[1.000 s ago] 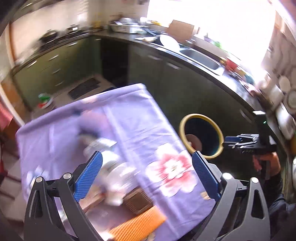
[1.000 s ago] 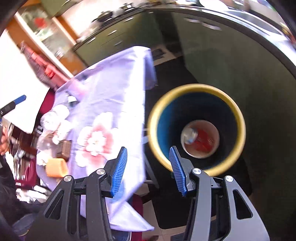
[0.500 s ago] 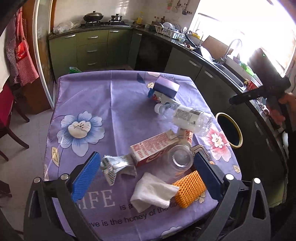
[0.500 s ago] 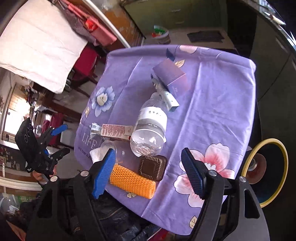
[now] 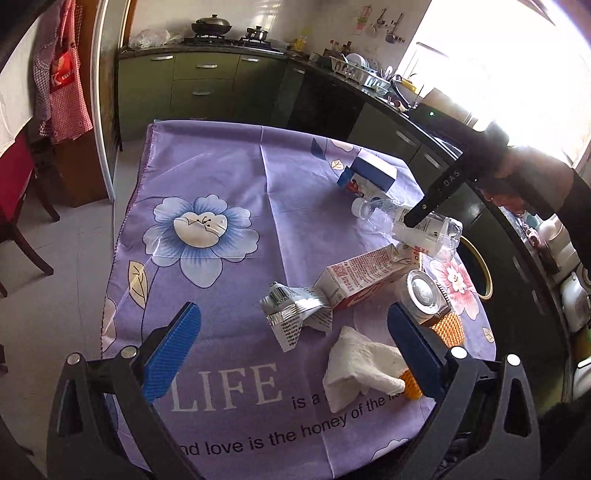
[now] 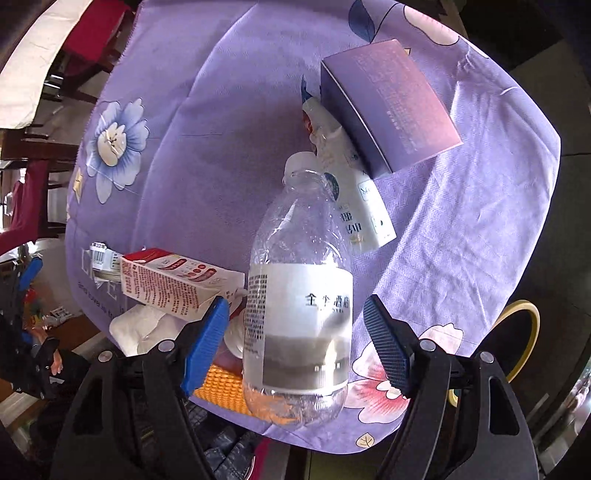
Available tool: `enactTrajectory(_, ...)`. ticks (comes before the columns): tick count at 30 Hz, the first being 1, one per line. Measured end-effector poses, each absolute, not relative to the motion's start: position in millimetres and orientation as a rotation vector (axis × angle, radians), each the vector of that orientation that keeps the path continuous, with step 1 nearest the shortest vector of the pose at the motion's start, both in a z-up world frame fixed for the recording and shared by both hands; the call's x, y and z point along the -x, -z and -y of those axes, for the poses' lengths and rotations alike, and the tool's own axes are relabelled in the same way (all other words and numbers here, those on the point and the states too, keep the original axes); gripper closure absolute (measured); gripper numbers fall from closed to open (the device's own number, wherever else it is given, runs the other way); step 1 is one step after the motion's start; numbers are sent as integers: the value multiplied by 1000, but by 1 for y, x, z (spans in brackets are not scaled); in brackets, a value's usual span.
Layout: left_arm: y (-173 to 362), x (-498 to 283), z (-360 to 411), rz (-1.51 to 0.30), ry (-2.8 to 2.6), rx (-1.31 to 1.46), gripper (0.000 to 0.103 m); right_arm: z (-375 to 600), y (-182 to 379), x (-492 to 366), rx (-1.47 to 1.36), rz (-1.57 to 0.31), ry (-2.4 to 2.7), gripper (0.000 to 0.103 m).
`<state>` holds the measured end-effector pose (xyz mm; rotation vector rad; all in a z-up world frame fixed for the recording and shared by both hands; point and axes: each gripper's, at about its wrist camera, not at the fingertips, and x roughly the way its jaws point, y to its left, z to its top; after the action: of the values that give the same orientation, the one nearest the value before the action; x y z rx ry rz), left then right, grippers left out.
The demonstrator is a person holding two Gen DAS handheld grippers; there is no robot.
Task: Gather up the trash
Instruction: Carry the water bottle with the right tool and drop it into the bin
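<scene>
"LIFE" and "love is the honey of the" on purple tablecloth (image 5: 221, 229), "DAS" on right tool (image 5: 439, 192)

Kitchen. Green cabinets (image 5: 207, 79) line the far wall and run on along the right side under a dark counter (image 5: 373, 92). Wok (image 5: 211, 26) on the stove. Dish rack (image 5: 360, 68) near a bright, overexposed window (image 5: 498, 62). White tiled wall (image 5: 295, 18). Pale floor (image 5: 74, 236). Red chair (image 5: 14, 184) at left; checked apron (image 5: 61, 70) hangs beside it. Desk under a purple flowered cloth (image 5: 221, 166).

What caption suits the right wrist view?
Open right gripper poised over a clear plastic bottle lying on the purple tablecloth.
</scene>
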<state>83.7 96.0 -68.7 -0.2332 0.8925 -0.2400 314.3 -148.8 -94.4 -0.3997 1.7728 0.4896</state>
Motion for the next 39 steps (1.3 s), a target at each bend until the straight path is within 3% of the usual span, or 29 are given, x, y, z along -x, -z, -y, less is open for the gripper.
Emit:
enactTrajectory(14,84,-78,-90,-909,261,243,7,138,136,-321,482,-1794,-452,39)
enactTrajectory(30,67,-65,-53,-875,293,170,7,168,54,-287,405,-1567,-564,40)
enactTrajectory(39,57,-66,-24,-858,334,121,7,275,1,-243,269,-1458,-477,39)
